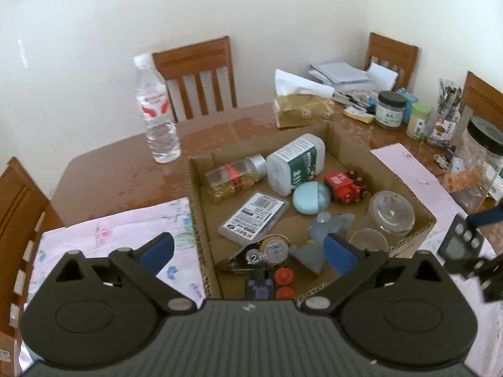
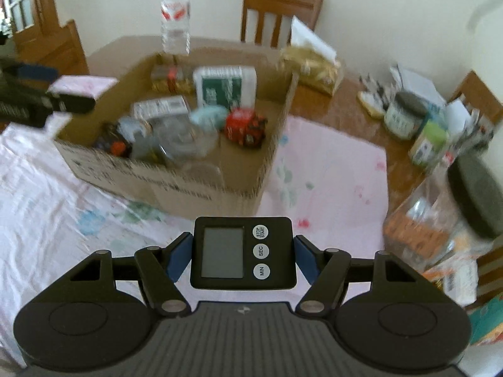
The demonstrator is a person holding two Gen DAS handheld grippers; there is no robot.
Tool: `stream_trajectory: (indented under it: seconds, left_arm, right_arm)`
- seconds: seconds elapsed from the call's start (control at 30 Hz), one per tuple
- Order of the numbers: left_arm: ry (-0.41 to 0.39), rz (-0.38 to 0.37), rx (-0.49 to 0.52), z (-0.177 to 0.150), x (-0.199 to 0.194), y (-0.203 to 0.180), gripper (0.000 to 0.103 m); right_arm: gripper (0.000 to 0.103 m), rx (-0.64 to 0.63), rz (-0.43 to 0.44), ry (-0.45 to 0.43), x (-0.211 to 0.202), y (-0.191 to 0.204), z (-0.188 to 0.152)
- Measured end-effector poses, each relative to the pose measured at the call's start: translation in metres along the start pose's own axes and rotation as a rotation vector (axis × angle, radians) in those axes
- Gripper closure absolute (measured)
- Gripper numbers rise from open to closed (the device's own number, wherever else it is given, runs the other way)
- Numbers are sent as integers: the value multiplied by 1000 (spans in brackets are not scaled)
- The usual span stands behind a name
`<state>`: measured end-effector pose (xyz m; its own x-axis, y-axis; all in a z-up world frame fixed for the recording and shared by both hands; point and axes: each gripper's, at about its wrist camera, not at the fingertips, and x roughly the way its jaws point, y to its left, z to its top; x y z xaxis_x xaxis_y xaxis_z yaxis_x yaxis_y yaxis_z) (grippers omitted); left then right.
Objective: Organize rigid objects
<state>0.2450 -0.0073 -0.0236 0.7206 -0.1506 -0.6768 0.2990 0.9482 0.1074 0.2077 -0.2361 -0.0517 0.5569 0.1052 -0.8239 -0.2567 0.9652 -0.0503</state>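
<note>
A cardboard box (image 1: 355, 144) stands on the table and holds several items: a white bottle (image 1: 295, 163), a small gold-filled bottle (image 1: 234, 177), a red toy robot (image 1: 345, 187), a glass jar (image 1: 391, 215), a correction tape (image 1: 261, 253). My left gripper (image 1: 248, 251) is open and empty, above the box's near left corner. My right gripper (image 2: 242, 254) is shut on a black digital timer (image 2: 243, 253), held above the pink cloth, right of the box (image 2: 245, 169). The timer also shows in the left wrist view (image 1: 460, 245).
A water bottle (image 1: 157, 110) stands behind the box. A tissue pack (image 1: 301, 106), jars (image 1: 389, 110) and papers crowd the table's far right. A large black-lidded jar (image 2: 456, 201) stands right of my right gripper. Wooden chairs (image 1: 198, 75) surround the table. A pink cloth (image 2: 330, 172) covers the near side.
</note>
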Motion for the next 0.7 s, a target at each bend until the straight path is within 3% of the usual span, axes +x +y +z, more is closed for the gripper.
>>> stream_trajectory:
  seconds: [0.17,0.33,0.5,0.7]
  left_arm:
    - [-7,14,-51,-12,-8,3,2]
    - [-10,22,-89,-25,-16,4,2]
    - [-12,32,-122,-39,-30,6,2]
    - [-20,57,-158,-56,-44,10,1]
  right_arm:
    - [29,-87,-4,-92,-39,10,25]
    - [29,-166,34,-181,-52,26,62]
    - [29,-217,95,-209,-31,47,98]
    - [29,-235,145,-155,23,70,130]
